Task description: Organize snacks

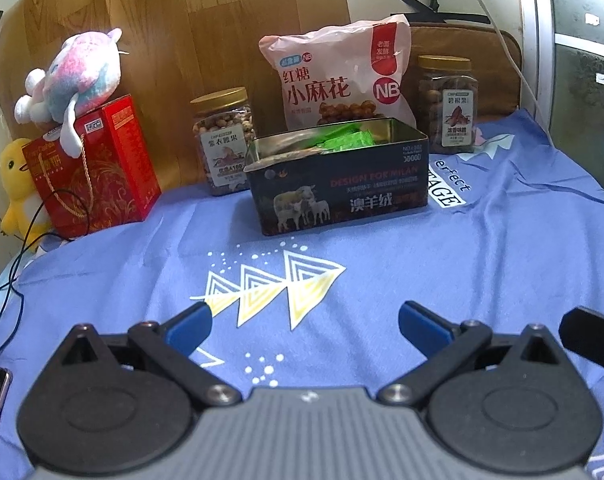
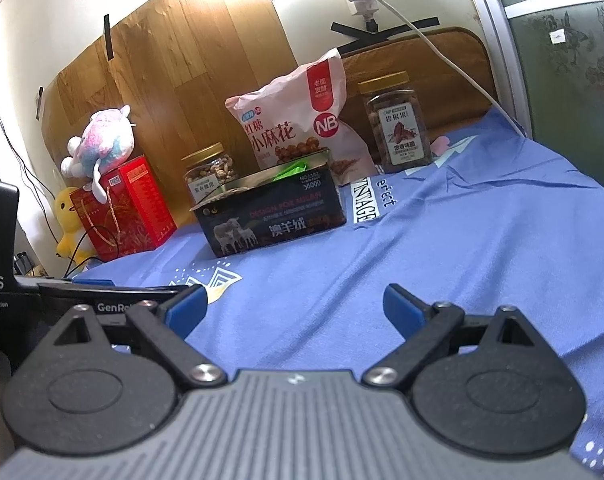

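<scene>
A dark open tin box (image 1: 338, 192) with sheep on its side stands on the blue cloth and holds green snack packets (image 1: 346, 138). It also shows in the right wrist view (image 2: 269, 216). Behind it leans a pink snack bag (image 1: 342, 76), with a nut jar (image 1: 223, 142) to its left and a taller jar (image 1: 448, 104) to its right. My left gripper (image 1: 306, 328) is open and empty, low over the cloth in front of the tin. My right gripper (image 2: 295, 308) is open and empty, further right.
A red gift box (image 1: 97, 172) with a plush toy (image 1: 77, 76) on top stands at the back left, next to a yellow duck toy (image 1: 17, 188). Black cables (image 1: 17, 264) trail at the left edge. A wooden board (image 1: 205, 28) backs the scene.
</scene>
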{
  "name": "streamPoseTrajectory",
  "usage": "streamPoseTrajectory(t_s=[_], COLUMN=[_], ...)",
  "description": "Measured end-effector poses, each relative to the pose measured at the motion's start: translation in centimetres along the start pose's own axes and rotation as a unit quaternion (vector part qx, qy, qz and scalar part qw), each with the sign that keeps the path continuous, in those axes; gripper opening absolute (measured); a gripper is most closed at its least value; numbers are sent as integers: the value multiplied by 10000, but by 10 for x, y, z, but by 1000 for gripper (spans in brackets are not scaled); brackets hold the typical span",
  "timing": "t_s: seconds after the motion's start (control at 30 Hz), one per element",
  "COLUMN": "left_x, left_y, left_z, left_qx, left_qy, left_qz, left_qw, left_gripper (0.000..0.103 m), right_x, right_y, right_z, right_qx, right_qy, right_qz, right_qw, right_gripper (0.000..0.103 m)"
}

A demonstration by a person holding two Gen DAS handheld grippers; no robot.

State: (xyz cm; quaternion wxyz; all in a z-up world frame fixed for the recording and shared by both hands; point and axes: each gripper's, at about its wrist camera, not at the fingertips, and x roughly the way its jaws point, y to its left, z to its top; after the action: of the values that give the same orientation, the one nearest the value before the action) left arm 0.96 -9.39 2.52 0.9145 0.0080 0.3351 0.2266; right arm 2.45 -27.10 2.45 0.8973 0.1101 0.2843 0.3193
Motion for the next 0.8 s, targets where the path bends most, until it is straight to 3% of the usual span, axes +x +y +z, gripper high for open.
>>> streamPoseTrajectory(t_s=[0.43,0.8], left_x=[2,-5], left_y=[5,10], left_z=[-2,-8], left_qx=[-48,7], left_qy=[-8,-259], left_qz=[93,363], left_qw=[9999,9990], left_gripper=[103,103], right_x=[-2,9], right_y=[5,9], right_z=[0,-4], right_qx=[-144,-211], right_qy=[-55,24], right_qz=[83,266], right_qw=[9998,9994], right_gripper=[96,96])
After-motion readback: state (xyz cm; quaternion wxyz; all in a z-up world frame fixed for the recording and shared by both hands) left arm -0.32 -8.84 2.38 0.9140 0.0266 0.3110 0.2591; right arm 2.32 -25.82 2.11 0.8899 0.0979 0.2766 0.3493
